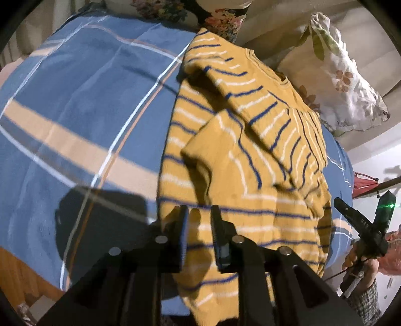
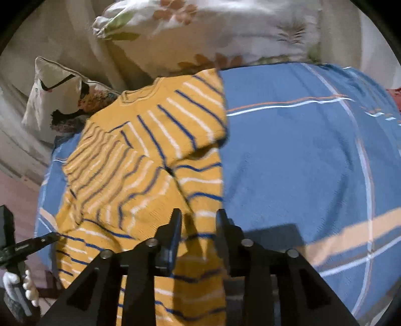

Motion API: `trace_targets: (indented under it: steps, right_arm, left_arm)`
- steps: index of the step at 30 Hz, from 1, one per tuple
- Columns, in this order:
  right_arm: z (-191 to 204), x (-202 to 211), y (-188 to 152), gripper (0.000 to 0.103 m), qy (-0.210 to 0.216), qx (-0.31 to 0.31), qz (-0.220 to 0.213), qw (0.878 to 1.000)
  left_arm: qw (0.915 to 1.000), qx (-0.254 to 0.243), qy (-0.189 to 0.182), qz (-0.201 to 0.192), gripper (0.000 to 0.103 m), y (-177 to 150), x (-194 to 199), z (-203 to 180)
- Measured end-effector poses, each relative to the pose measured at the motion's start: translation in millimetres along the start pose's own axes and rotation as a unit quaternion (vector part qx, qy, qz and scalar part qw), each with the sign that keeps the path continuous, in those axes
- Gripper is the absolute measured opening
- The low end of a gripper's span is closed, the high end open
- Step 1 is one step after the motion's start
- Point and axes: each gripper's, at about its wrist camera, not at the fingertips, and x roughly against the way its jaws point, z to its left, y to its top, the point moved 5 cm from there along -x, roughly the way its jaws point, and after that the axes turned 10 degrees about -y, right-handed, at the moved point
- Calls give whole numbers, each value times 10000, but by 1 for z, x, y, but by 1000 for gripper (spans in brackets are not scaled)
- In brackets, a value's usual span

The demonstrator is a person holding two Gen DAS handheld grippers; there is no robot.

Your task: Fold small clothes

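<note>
Yellow sweater [image 1: 225, 160] with blue and white stripes lies on a blue bedspread [image 1: 75, 112], close under both grippers.

Left gripper [image 1: 199, 218] points down at the bottom part of the sweater. Its two black fingers [image 1: 181, 225] stand a little apart. Only a gap shows between them, with the striped cloth lying below. Nothing is pinched. Its dark shadow falls on the bedspread just to the left.

Right gripper [image 2: 199, 220] points down at the sweater's straight side edge, where yellow cloth meets blue bedspread. Its fingers [image 2: 175, 230] are apart too, and they hold nothing. From the left wrist view, this same gripper shows at the far right, held in a person's hand [image 1: 356, 258], off the side of the bed.

Both sleeves are folded in over the middle of the sweater and cross each other there. The neck hole [image 2: 140, 96] is at the far end, pointing toward the pillows. The bottom hem hangs nearest the grippers.

The bedspread has pale orange bands and thin white lines. A white pillow with brown flowers [image 1: 338, 82] leans past the sweater's neck. A darker flowered cushion [image 1: 220, 15] sits beside it.
</note>
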Motion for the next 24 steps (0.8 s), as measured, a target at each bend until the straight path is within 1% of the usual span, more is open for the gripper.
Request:
trace_targets:
  steps: [2, 4, 5, 6, 7, 8, 9, 11, 14, 16, 19, 20, 22, 24]
  right_arm:
    - [-8, 3, -9, 37, -96, -29, 38, 9999]
    - [-14, 3, -19, 41, -28, -171, 180, 9997]
    - [-18, 3, -24, 41, 21, -281, 243, 9993]
    - [-21, 4, -28, 41, 90, -400, 303, 9987]
    - [-24, 3, -32, 41, 156, -515, 350, 9979]
    - [-26, 4, -35, 41, 188, -594, 374, 9974]
    - [-28, 5, -38, 42, 197, -646, 387, 9970]
    - [-29, 5, -44, 43, 196, -669, 424, 9967]
    - [-31, 8, -54, 45, 210, -703, 456, 9963]
    - [-33, 9, -61, 49, 206, -712, 481, 9961]
    - [-35, 10, -73, 52, 296, -730, 583, 9952]
    - [-35, 9, -77, 53, 324, -733, 622, 9948]
    - [-33, 8, -86, 54, 388, -678, 701, 9945]
    - [-29, 9, -93, 55, 443, -589, 723, 9947]
  left_arm:
    - [9999, 112, -92, 79, 23, -12, -2, 4]
    - [9993, 215, -248, 158, 24, -24, -5, 5]
    - [9991, 229, -302, 178, 27, -28, -6, 4]
    - [9989, 227, -369, 193, 34, -34, -6, 2]
    - [9986, 237, -439, 200, 38, -38, -6, -1]
    - [9981, 267, -523, 208, 47, -43, -7, -3]
    - [9975, 309, -591, 217, 51, -46, -9, -5]
    - [9971, 316, -651, 241, 51, -53, -12, -11]
    - [9978, 191, -538, 336, 4, -57, -17, -16]
    - [9987, 138, -415, 253, 3, -60, -12, -15]
    - [9999, -76, -13, 111, 3, -63, 1, -13]
    - [9998, -133, 98, 98, 0, -64, 4, -13]
    - [9976, -377, 574, 38, 0, -66, 10, -11]
    - [9950, -550, 835, 14, 0, -70, 12, -10]
